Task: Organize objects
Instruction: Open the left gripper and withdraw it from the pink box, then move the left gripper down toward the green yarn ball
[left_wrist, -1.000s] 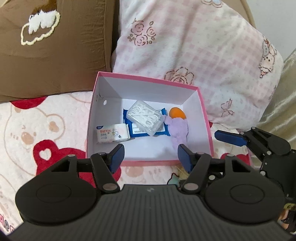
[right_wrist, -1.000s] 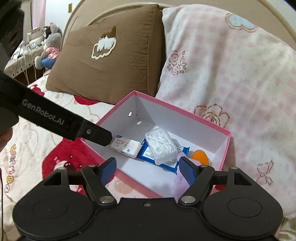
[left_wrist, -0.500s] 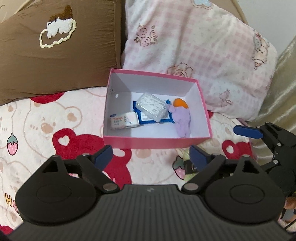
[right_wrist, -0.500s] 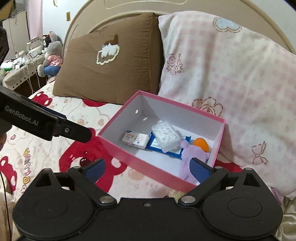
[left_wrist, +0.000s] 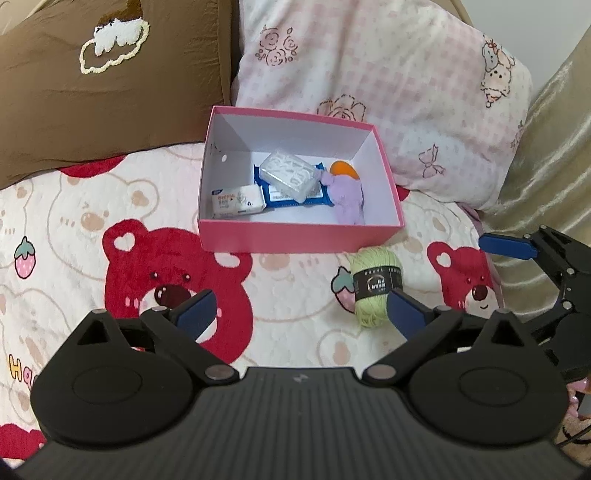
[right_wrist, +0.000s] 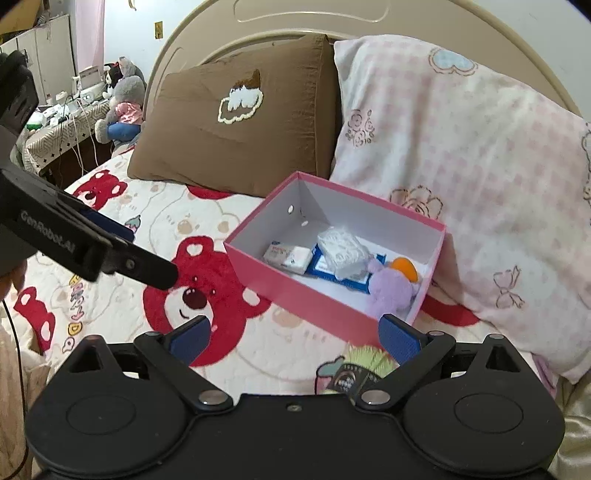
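Observation:
A pink box (left_wrist: 295, 236) sits on the bear-print bedspread in front of the pillows. Inside lie a white tissue pack (left_wrist: 238, 201), a blue wipes pack (left_wrist: 295, 197), a clear plastic case (left_wrist: 288, 175), a purple plush (left_wrist: 349, 199) and an orange piece (left_wrist: 343, 170). A green yarn ball (left_wrist: 375, 284) with a black band lies on the bedspread just in front of the box's right corner. My left gripper (left_wrist: 301, 308) hangs before the box, jaws opening, nothing between them. My right gripper (right_wrist: 295, 334) stands open and empty, the yarn ball (right_wrist: 364, 360) just below its right finger.
A brown pillow (left_wrist: 92, 92) and a pink checked pillow (left_wrist: 388, 74) lean behind the box. A golden cover (left_wrist: 546, 155) rises at the right. Beyond the bed's left side, a cluttered table with plush toys (right_wrist: 122, 107) stands.
Both grippers have pulled back from the box and spread their jaws wide. The green yarn ball now shows on the bedspread in front of the box.

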